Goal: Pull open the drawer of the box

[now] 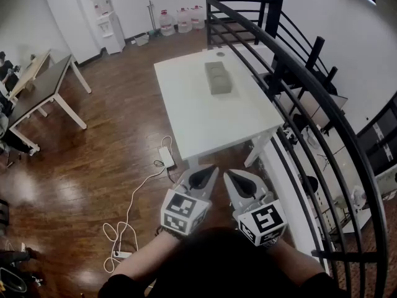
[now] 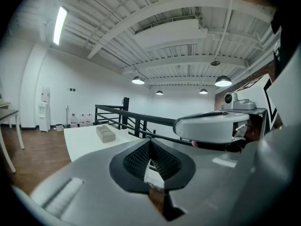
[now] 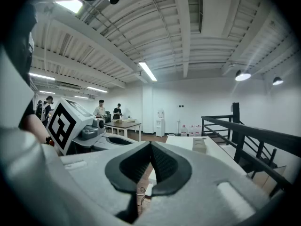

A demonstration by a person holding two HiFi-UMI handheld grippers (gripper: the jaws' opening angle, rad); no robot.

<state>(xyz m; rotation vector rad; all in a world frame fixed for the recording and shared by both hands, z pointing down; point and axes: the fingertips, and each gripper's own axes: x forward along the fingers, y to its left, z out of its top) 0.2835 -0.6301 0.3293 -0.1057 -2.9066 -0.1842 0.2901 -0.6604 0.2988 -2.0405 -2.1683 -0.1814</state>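
Observation:
A small grey box (image 1: pixel 218 77) lies on the far half of a white table (image 1: pixel 205 120); its drawer front does not show from here. Both grippers hang in the air short of the table's near edge, close to the person's body and well away from the box. My left gripper (image 1: pixel 203 174) is shut with nothing in it, and so is my right gripper (image 1: pixel 234 176) beside it. In the left gripper view the box (image 2: pixel 106 134) lies far beyond the meeting tips of the left gripper (image 2: pixel 150 144). From the right gripper (image 3: pixel 150 146) the box (image 3: pixel 200 145) also looks distant.
A black metal railing (image 1: pixel 291 73) curves along the table's right side. A white cable and power strip (image 1: pixel 166 156) lie on the wooden floor in front of the table. Desks (image 1: pixel 43 85) stand at the left; a water dispenser (image 1: pixel 108 23) and bottles (image 1: pixel 180 18) line the far wall.

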